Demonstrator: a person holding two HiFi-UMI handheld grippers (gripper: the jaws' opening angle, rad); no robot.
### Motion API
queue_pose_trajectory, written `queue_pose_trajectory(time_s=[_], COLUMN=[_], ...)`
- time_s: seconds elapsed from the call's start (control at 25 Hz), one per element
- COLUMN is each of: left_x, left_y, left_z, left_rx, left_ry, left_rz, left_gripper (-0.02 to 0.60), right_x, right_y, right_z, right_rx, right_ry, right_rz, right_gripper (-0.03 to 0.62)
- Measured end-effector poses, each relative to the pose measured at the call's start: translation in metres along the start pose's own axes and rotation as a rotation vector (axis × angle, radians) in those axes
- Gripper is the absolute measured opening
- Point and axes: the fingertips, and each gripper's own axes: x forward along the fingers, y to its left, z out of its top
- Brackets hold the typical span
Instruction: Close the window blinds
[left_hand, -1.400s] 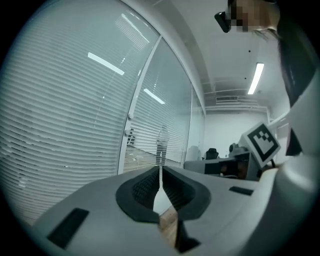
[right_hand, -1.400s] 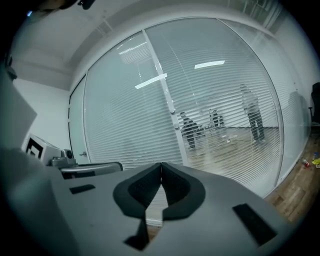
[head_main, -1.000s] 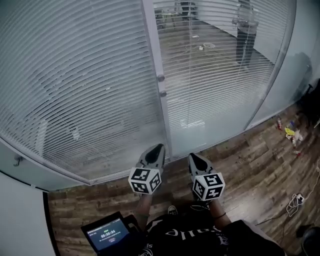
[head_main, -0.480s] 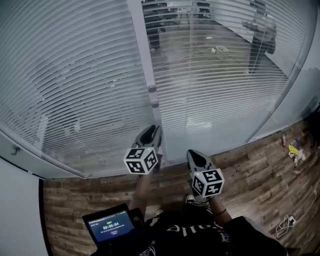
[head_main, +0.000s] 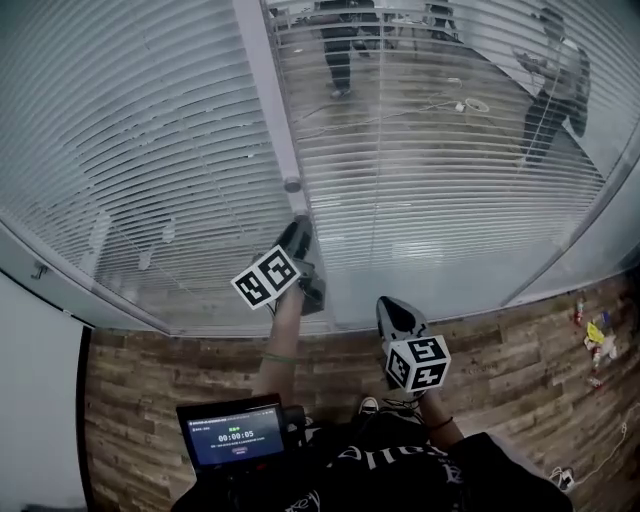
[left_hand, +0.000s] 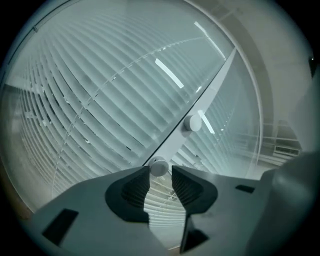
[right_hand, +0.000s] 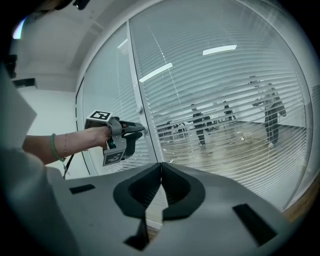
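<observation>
White slatted blinds (head_main: 130, 150) hang behind the glass on both sides of a white frame post (head_main: 262, 90). The post carries two round knobs, the lower knob (head_main: 292, 185) and, in the left gripper view, the upper knob (left_hand: 192, 123). My left gripper (head_main: 297, 238) is raised just below the lower knob (left_hand: 159, 167). Its jaws are opening; the knob sits just past the tips, in line with the gap, and no pad presses on it. My right gripper (head_main: 397, 308) hangs lower and to the right, shut and empty (right_hand: 160, 167). The left gripper (right_hand: 137, 131) also shows in the right gripper view, at the post.
Through the right-hand blinds (head_main: 430, 180) several people (head_main: 558, 90) stand in the room beyond. A small screen with a timer (head_main: 238, 435) sits at my waist. Wooden floor (head_main: 520, 360) runs along the glass, with small clutter (head_main: 592, 345) at the far right. A hook (head_main: 38, 270) is on the left wall.
My left gripper has risen from beside the right one up to the lower knob, and its jaws have gone from shut to apart. The right gripper has stayed low.
</observation>
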Motion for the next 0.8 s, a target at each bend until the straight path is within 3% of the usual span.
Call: queue_pose_trajectory(time_s=[0.08,0.24,0.32,0.4,0.48,0.52,0.64,0.8], left_x=[0.007,0.012,0.014,0.014,0.012,0.010,0.006,0.011], left_y=[0.002,0.007,0.008,0.008,0.007,0.006,0.001,0.000], left_z=[0.001,0.008,0.009,0.008,0.008,0.010,0.012,0.006], left_rx=[-0.049,-0.226,-0.242,-0.196,-0.066,0.039,0.431,1.009], left_ry=[-0.016,-0.105,-0.125,-0.123,-0.104,-0.090,-0.020,0.082], left_rz=[0.017,0.022,0.035,0.056,0.102,0.141,0.253,0.327], left_gripper=[0.124,0.124,0.124,0.124,0.124,0.124,0.124,0.124], right_x=[0.001,0.000,-0.001,-0.003,-0.006,-0.007,-0.010,-0.010], right_y=[-0.008,-0.025,-0.033,-0.039,-0.044,-0.046,-0.050,-0.052], right_z=[0.001,-0.003,-0.006,-0.008,-0.009,-0.009,-0.009,-0.014], right_rx=[0.000,0.000,0.007,0.017,0.021,0.022,0.025,0.037], right_ry=[0.003,0.013,0.020,0.022,0.020,0.018,0.018,0.029], right_rz=[0.008,0.011,0.004,-0.005,-0.017,-0.023,-0.040,-0.056], right_gripper=[0.017,0.017,0.017,0.017,0.017,0.017,0.017,0.017])
